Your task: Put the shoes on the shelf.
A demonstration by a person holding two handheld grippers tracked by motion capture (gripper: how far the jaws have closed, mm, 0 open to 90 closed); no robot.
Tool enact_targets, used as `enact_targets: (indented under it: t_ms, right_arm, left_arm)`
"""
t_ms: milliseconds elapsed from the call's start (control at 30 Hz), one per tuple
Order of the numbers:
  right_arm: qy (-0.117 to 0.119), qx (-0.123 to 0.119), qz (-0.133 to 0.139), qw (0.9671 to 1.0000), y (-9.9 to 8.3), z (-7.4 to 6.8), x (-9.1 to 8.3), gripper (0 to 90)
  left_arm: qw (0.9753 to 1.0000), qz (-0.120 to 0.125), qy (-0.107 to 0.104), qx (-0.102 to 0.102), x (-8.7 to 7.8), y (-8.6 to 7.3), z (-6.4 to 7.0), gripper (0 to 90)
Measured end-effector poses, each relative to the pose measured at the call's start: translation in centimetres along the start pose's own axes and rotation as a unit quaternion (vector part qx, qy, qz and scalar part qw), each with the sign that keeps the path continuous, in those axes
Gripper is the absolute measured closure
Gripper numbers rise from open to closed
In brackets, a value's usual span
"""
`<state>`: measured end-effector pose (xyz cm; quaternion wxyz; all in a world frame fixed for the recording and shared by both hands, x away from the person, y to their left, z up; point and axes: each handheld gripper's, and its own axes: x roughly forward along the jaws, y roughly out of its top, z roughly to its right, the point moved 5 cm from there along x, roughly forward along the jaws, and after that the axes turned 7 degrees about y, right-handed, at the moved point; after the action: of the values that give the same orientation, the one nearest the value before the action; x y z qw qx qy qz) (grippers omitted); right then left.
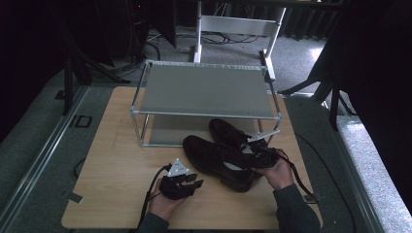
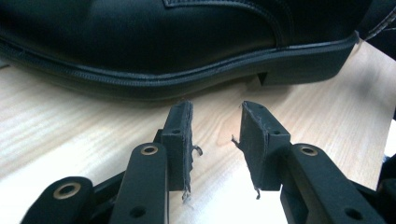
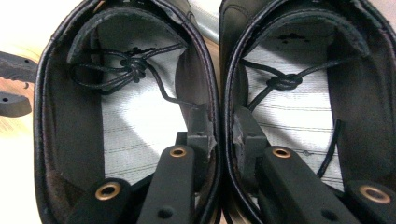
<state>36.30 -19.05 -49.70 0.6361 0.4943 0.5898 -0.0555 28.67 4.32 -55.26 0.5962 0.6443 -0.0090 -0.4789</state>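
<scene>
Clamping the inner walls of 2 black leather shoes together, the right gripper (image 3: 219,135) has 1 jaw inside each shoe, the 2 adjoining collars pinched between the pads. Its own view looks down into both openings: the near shoe (image 3: 126,121) at the left and the far shoe (image 3: 303,112) at the right, each with a pale lined insole and a knotted black lace lying across it. From the high view, the pair sits side by side on the wooden table (image 1: 116,160), toes pointing away and to the left, just in front of a 2-tier metal rack (image 1: 204,92); the right hand (image 1: 278,174) holds its gripper at the heels.

The left gripper (image 2: 215,126) rests low over the table with its jaws apart and nothing between them. Its view faces the side of the near shoe, showing the stitched welt, the sole and the step of the heel, close ahead of the pads but not touching them. The left hand (image 1: 165,201) sits near the table's front edge, left of the shoes.
</scene>
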Motion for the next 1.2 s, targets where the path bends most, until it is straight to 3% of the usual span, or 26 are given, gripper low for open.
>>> enact_targets:
  t_ms: [500,867,1200]
  right_arm:
    - [-0.009,0.016,0.017,0.9997,1.3,0.0,0.6,79.8]
    - [-0.015,0.019,0.034,0.9991,2.4,-0.5,0.9,79.8]
    - [-0.049,0.015,0.047,0.9976,2.9,-1.0,1.2,79.8]
  left_arm:
    - [0.9993,0.01,0.034,-0.012,1.2,2.4,-1.8,64.6]
    - [0.9978,0.014,0.062,-0.016,2.5,4.1,-2.4,65.7]
    - [0.9962,0.014,0.08,-0.031,4.0,4.9,-3.2,70.5]
